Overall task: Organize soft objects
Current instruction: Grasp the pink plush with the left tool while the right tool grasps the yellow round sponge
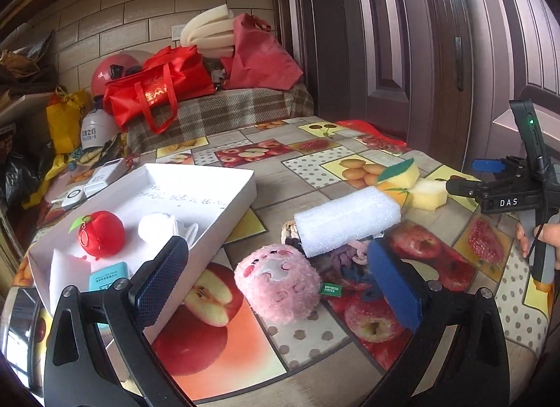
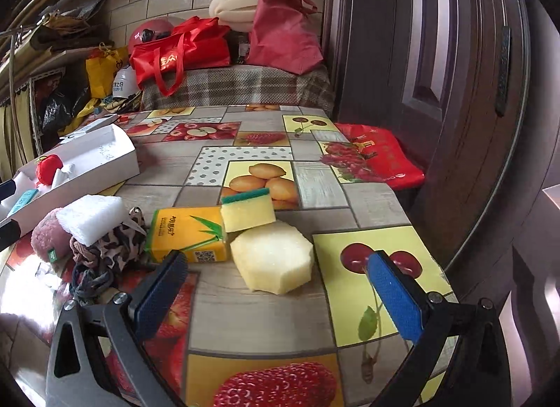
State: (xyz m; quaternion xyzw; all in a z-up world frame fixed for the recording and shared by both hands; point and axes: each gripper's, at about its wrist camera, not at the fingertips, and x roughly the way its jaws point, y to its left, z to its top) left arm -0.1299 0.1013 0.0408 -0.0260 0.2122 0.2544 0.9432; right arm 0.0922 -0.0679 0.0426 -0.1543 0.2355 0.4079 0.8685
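Box (image 1: 241,183) holds red apple toy (image 1: 101,237) and white ball (image 1: 154,226); pink plush (image 1: 276,282), foam roll (image 1: 346,223), sponges (image 2: 250,209) remain on your table. Left gripper (image 1: 276,284) and right gripper (image 2: 276,293) both spread wide, empty.

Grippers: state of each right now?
Left gripper: open, empty, pink plush toy between its fingers.
Right gripper: open, empty, near pale foam block.

Two hand-held grippers: left (image 1: 276,288), right (image 2: 276,295). On the worktop (image 2: 266,316): one white tray (image 1: 196,179), one pink plush (image 1: 278,282), one white foam block (image 1: 346,223), one tissue pack (image 2: 190,237), one green-topped sponge (image 2: 249,211), one pale foam piece (image 2: 274,260). In the tray: one red apple plush (image 1: 101,233), one white ball (image 1: 155,226), one teal packet (image 1: 106,275).
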